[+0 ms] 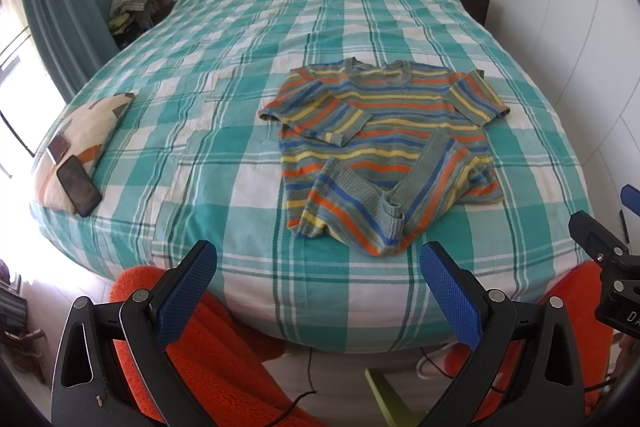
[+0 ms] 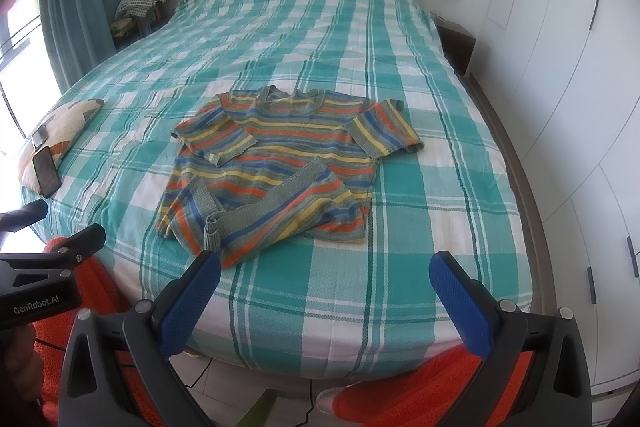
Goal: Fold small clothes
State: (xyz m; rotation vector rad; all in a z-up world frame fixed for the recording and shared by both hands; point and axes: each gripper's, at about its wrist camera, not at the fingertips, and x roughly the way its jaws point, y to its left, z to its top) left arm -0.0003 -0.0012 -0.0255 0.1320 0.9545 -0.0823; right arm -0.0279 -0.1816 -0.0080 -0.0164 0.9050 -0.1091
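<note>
One label, "GenRobot.AI", on left claw (image 2: 60,227) housing.

"GenRobot.AI" stands in white letters on the black body of the left gripper (image 2: 48,227), seen in the right wrist view. In the left wrist view, the right gripper (image 1: 608,227) bears only a cut-off "DA".

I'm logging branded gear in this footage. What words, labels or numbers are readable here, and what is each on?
"GenRobot.AI": white print on the black body of the left gripper, seen in the right wrist view.
"DA": cut-off white letters on the right gripper body, at the left wrist view's edge; the rest is out of frame.
Phone, sweater: no readable text.
</note>
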